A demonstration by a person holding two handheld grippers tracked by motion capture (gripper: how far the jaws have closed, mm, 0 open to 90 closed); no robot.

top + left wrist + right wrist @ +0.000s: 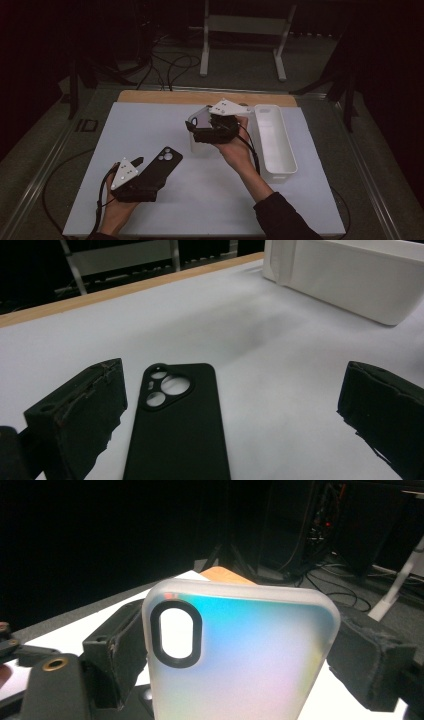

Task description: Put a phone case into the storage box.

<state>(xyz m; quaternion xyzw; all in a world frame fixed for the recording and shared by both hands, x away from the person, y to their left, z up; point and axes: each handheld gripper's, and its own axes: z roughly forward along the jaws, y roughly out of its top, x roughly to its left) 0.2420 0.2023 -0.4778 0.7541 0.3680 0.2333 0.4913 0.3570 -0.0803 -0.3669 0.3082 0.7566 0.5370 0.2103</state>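
While the left gripper (137,162) hovers spread over the black phone case (176,425), which lies flat on the white mat (150,125), nothing is lifted there. Farther off, the right gripper (192,131) pinches the translucent phone case (240,655) by its sides, beside the white bin (287,150). Judgement: one case secured, binning pending.

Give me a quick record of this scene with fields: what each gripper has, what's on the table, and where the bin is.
left gripper: open, jaws either side of the black phone case, not pressing it
black phone case: flat on white table mat
right gripper: shut on frosted iridescent phone case, lifted
white plastic bin: long, at the mat's right side
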